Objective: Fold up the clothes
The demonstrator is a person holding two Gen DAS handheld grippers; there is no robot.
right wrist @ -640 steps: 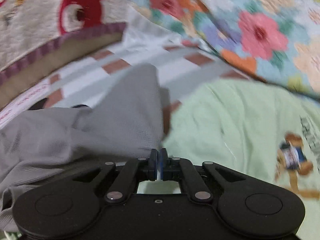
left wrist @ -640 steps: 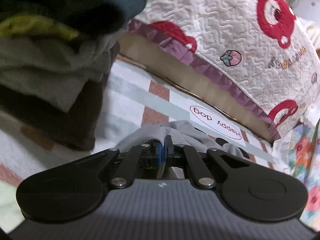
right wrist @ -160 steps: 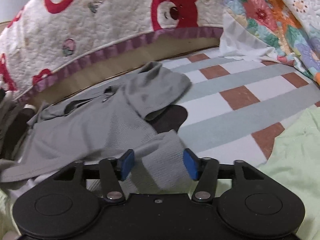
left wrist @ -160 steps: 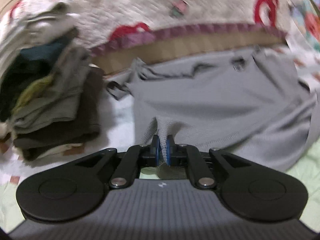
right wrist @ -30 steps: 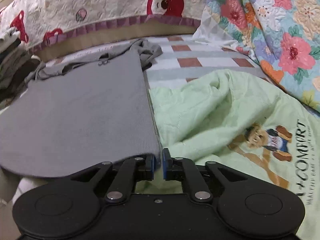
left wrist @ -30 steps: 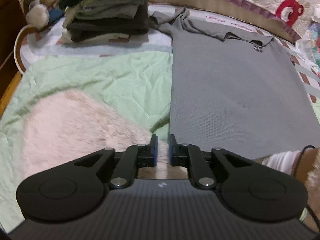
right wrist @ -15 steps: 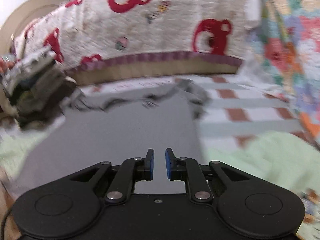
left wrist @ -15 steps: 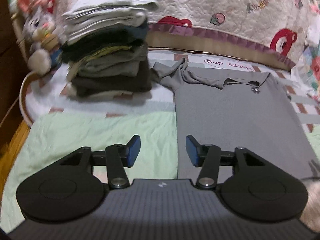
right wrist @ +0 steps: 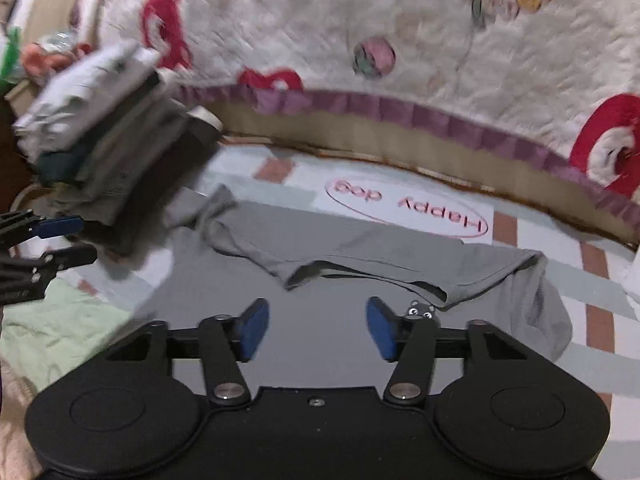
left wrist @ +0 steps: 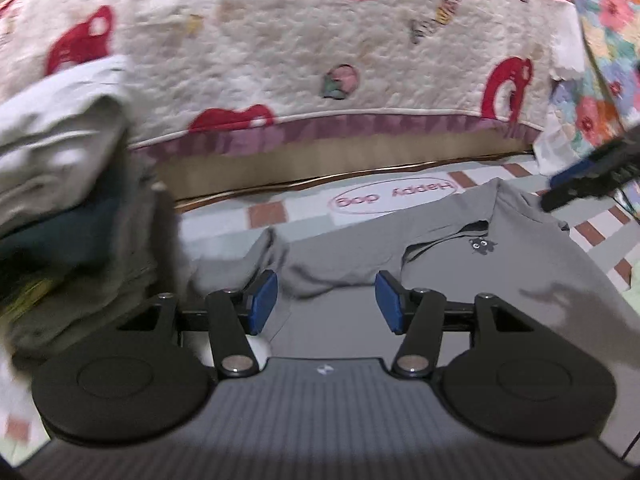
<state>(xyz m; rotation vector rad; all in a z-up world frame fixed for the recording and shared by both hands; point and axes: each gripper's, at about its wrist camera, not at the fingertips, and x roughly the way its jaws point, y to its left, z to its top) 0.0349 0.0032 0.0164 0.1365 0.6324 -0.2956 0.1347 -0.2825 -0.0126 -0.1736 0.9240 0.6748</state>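
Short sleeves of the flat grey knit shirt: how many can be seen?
2: left sleeve beside the stack of folded clothes; right sleeve crumpled on the checked sheet. None seems hidden.

Checked bed (left wrist: 280, 216) under spread grey shirt (left wrist: 460, 280), folded clothes stack (right wrist: 104, 152).

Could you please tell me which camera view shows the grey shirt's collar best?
The right wrist view: the grey shirt's collar lies centred and whole, ahead of the open right gripper. The left wrist view shows that collar off to one side.
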